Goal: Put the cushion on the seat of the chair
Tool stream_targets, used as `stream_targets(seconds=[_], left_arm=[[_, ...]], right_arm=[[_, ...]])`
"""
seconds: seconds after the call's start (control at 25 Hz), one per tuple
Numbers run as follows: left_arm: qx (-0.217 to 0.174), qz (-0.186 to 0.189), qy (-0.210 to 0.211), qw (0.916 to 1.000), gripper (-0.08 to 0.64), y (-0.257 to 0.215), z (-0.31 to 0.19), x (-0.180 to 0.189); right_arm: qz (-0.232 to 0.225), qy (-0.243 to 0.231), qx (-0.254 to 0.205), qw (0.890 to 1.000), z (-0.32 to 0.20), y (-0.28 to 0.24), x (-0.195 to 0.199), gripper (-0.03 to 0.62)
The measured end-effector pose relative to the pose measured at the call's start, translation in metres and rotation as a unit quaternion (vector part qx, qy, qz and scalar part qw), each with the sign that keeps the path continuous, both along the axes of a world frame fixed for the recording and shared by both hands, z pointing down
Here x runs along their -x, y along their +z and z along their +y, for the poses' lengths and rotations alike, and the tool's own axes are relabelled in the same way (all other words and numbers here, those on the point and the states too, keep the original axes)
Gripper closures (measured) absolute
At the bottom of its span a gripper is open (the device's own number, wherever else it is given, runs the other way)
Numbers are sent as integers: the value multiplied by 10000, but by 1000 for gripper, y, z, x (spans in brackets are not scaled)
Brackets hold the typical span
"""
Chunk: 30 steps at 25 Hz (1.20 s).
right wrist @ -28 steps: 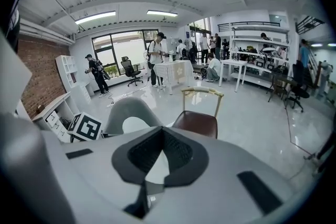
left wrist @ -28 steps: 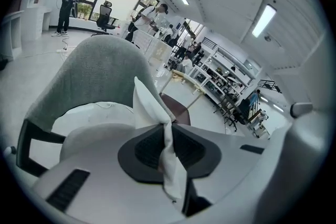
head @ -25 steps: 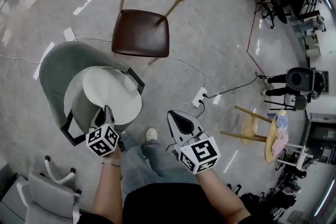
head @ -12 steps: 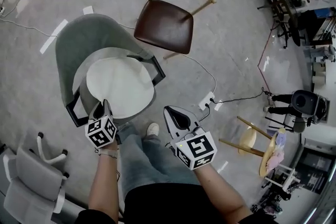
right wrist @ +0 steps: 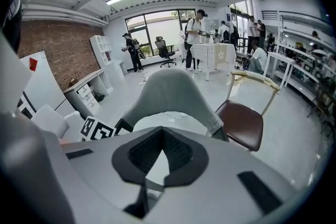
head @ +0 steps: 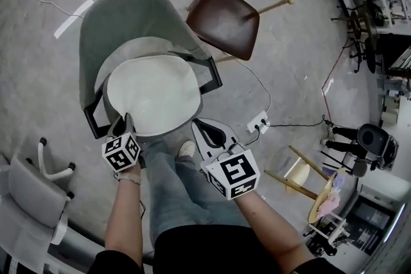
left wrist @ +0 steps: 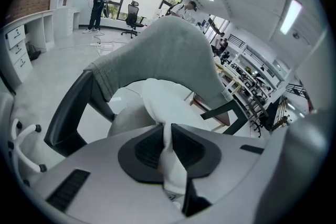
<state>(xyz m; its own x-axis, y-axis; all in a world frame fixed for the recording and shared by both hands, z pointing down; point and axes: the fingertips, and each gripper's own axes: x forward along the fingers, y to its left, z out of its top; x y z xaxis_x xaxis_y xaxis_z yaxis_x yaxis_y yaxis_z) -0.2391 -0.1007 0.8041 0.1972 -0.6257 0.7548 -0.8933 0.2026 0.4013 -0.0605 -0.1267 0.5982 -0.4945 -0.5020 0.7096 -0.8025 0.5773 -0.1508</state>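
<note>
Grey floor (head: 38, 61), shiny, with cables across it. Grey armchair (head: 135, 13) with black arms stands upper left of centre in the head view, its back away from the person. Round white cushion (head: 154, 93) lies over the armchair's seat and covers most of it; its near rim sits at the seat's front edge. Brown-seated wooden chair (head: 225, 21) is just beside the armchair's right arm. White office chair (head: 32, 192) is at the lower left, well apart. Wooden stool (head: 302, 170) is at the right, and a white power strip (head: 259, 122) lies on the floor between it and the armchair.

Left gripper (head: 124, 122) is at the seat's front edge, jaws clamped on the cushion's near rim; in the left gripper view the white fabric is pinched and bunched between the pads (left wrist: 181, 147). Right gripper (head: 198, 124) is off the seat's front right corner, just beside the cushion and not touching it. Its jaw tips meet, with nothing between them. Person's legs in jeans (head: 173, 189) are between the two grippers, with one shoe (head: 187, 149) at the armchair's front.
</note>
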Motion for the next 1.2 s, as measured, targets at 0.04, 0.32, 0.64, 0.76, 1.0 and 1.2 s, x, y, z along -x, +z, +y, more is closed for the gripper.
stream_targets(seconds=[0.04, 0.32, 0.64, 0.76, 1.0, 1.2], left_arm=[[36, 7, -46, 10000, 506, 5, 2, 3], [296, -38, -183, 9994, 505, 45, 17, 17], [702, 8, -394, 9968, 491, 82, 25, 31], [819, -88, -389, 9958, 482, 91, 26, 36], [1075, -275, -275, 9934, 453, 104, 30, 43], [1232, -427, -174, 9913, 365, 110, 33, 41]], right_arm=[[4, -53, 16, 10000, -1, 3, 4, 584], [54, -330, 125, 9994, -4, 25, 26, 584], [71, -420, 245, 9988, -2, 39, 40, 584], [54, -387, 265, 9989, -3, 42, 42, 584], [35, -273, 326, 9991, -1, 46, 40, 584], [17, -140, 336, 9993, 1, 48, 31, 584]])
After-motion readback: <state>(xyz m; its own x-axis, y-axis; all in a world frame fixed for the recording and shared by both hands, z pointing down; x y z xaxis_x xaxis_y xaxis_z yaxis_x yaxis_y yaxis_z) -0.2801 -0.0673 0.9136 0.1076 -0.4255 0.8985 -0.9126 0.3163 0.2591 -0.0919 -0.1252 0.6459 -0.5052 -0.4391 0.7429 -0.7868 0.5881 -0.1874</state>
